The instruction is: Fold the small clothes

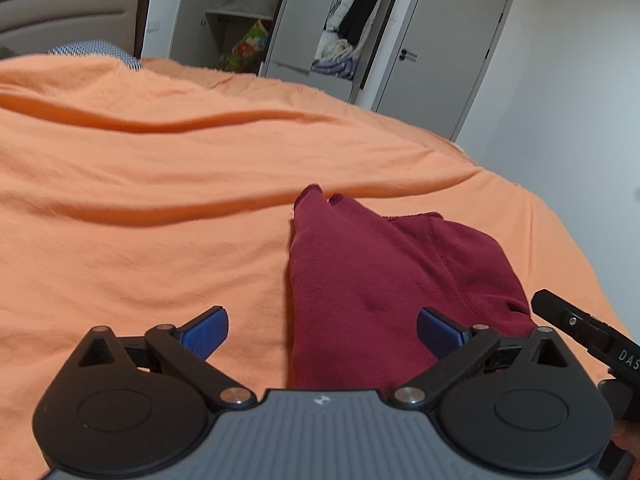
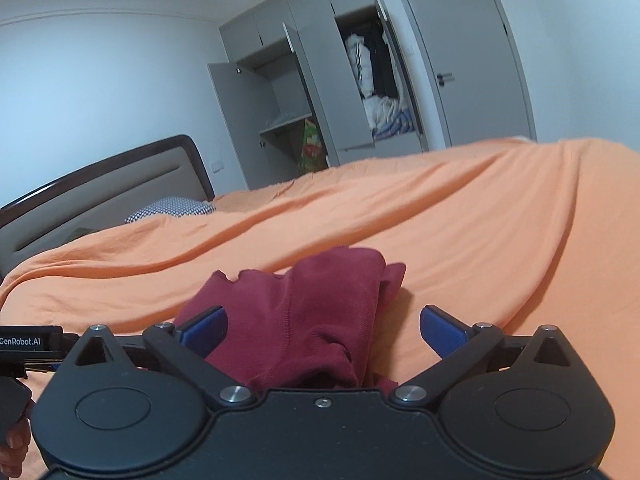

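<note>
A small dark red garment (image 1: 372, 280) lies partly folded and bunched on the orange bedspread (image 1: 140, 168). My left gripper (image 1: 322, 332) is open, its blue pads wide apart, hovering over the garment's near left edge with nothing between them. The right gripper's black body (image 1: 588, 328) pokes in at the garment's right side in the left wrist view. In the right wrist view the same garment (image 2: 304, 320) sits right in front, and my right gripper (image 2: 323, 330) is open with the cloth lying between and under its fingers, not pinched. The left gripper's body (image 2: 28, 344) shows at the left edge.
The orange bedspread (image 2: 480, 240) has long wrinkles. A padded headboard (image 2: 100, 188) and a patterned pillow (image 2: 172, 206) are at the far end. Beyond the bed stand a grey wardrobe (image 2: 320, 92) with open doors, clothes inside, and a closed door (image 2: 468, 60).
</note>
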A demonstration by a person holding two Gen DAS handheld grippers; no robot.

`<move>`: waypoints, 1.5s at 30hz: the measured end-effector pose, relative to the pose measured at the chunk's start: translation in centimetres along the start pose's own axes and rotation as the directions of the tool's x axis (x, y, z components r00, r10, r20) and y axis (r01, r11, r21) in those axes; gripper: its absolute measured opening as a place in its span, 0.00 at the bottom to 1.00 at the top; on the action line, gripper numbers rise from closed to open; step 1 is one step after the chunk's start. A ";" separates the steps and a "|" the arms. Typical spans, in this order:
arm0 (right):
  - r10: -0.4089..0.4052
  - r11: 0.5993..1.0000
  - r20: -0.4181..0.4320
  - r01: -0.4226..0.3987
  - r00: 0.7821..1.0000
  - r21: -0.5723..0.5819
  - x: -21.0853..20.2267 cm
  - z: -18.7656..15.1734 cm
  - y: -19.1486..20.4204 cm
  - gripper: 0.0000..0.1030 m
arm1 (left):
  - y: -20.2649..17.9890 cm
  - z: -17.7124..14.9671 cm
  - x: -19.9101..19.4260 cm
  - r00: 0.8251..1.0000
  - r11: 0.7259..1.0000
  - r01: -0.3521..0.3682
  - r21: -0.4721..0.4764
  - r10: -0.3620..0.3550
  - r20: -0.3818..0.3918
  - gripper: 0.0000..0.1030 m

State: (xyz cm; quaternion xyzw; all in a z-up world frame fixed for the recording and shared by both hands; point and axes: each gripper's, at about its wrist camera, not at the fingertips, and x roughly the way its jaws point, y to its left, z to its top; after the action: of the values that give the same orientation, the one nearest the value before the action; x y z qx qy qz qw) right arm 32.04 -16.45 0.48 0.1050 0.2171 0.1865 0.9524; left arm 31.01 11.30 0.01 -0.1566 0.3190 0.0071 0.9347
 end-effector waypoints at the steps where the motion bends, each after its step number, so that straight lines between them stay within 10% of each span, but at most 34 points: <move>1: -0.001 1.000 0.010 0.001 1.000 -0.005 -0.6 -0.1 0.2 0.99 | -0.1 -0.1 -0.5 1.000 1.000 -0.002 0.006 0.002 0.011 0.99; 24: -0.087 0.987 0.093 0.099 0.992 -0.125 -11.6 -6.4 3.3 0.99 | -0.8 -9.0 -8.5 0.983 0.981 -0.046 0.188 0.010 0.185 1.00; 45: -0.134 0.972 0.045 0.140 0.990 -0.190 -12.1 -9.4 3.6 0.99 | 0.3 -11.5 -8.1 0.991 0.963 -0.076 0.258 0.045 0.123 1.00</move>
State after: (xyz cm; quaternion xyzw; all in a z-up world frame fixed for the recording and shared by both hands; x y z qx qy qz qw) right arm 16.51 -16.88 -2.29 0.0001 0.1894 0.1387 0.9721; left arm 17.68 8.87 -3.81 -0.0214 0.2669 0.0025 0.9635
